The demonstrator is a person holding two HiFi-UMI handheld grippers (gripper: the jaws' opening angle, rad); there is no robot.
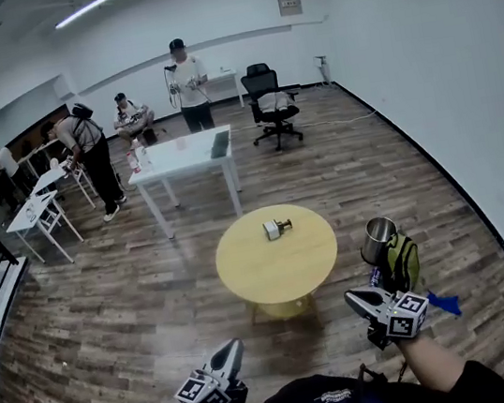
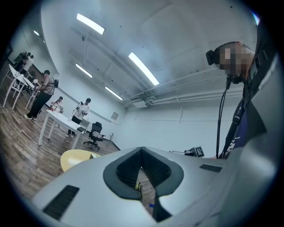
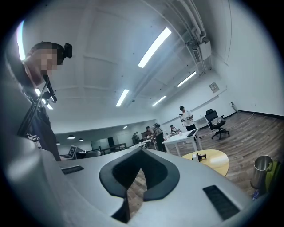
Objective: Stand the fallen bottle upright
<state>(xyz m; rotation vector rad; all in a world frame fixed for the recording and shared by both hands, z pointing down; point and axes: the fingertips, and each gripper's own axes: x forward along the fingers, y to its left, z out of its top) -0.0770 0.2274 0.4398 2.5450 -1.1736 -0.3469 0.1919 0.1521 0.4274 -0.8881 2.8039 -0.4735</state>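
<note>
Bottle [image 1: 277, 229] is lying on its side near the middle of the round table [image 1: 244, 268], pale body with a dark neck end pointing right in the head view; label is too small to read. Left gripper [image 2: 142, 148] is showing smooth grey jaws with dark inner pads, tips meeting, gripping nothing and touching nothing, only floor showing behind the gap lower down. Right gripper [image 3: 142, 156] is looking the same: tips pressed together, nothing between them, nothing touched. In the head view both are sitting at the bottom edge, well apart from the table, each carrying a cube with black-and-white square markers. Table top is looking flat, matte yellow, circular. Cup [image 1: 379, 240] is shining like bare steel, cylindrical, open top, sitting right against a green bag [image 1: 405, 266] on the floor to the right of the table. Floor [image 1: 139, 327] is showing grey-brown wood planks. Further back a white rectangular desk [image 1: 183, 154] is standing on thin legs, with a black office chair [image 1: 271, 98] beside it and several people [image 1: 188, 83] around. Print on the wearer's dark shirt is not coming out readable.
</note>
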